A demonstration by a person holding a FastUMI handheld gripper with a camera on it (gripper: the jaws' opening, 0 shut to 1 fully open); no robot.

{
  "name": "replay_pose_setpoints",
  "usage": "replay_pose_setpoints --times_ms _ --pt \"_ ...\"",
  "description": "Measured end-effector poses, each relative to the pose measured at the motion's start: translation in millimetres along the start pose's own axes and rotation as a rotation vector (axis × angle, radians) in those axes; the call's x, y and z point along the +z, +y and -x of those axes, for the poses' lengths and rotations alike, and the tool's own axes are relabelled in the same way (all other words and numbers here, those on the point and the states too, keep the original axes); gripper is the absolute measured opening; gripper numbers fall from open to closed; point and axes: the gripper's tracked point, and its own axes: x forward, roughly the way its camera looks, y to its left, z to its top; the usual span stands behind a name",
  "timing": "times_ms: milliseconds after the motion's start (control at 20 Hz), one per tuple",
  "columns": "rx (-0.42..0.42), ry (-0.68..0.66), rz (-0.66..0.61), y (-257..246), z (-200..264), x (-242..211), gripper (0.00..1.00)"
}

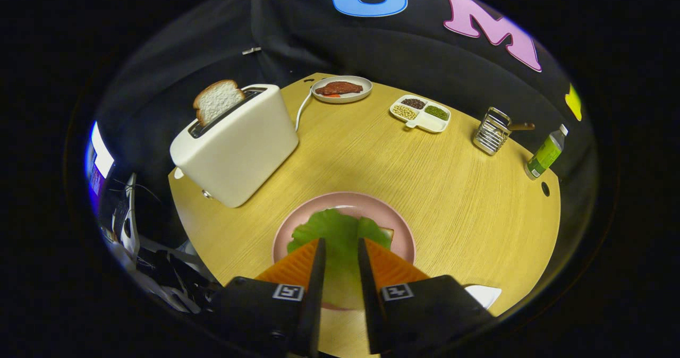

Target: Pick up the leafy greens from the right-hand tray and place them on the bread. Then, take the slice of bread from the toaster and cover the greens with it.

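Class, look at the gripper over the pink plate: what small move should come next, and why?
Probably open the gripper and lift away. The leafy greens sit between its fingers, over the bread on the pink plate. Whether the fingers actually press them is unclear. The toaster's slice of bread is next.

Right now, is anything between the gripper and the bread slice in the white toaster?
Nothing visible. The gripper holds the green leafy greens over the pink plate; bare wooden table leads to the white toaster and its bread slice.
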Motion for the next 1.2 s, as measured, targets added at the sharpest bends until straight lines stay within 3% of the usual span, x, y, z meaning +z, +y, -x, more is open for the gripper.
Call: replay_pose_setpoints --times_ms 100,200,300,600,850,1000,1200 --pt "-0.009 -0.019 0.0 -0.6 4.1 4.3 0.71" --pt "-0.008 -0.056 0.01 0.1 11.7 11.7 0.95" --pt "-0.013 -0.106 0.021 -0.4 22.9 20.2 1.0" --pt "-0.029 -0.283 0.022 11.5 74.6 53.2 0.99" --pt "0.033 -0.474 0.062 54.4 138.6 108.9 1.0" --pt "0.06 -0.664 0.146 87.5 187.9 156.6 0.99" --pt "0.01 -0.92 0.357 128.4 257.5 213.2 0.98"
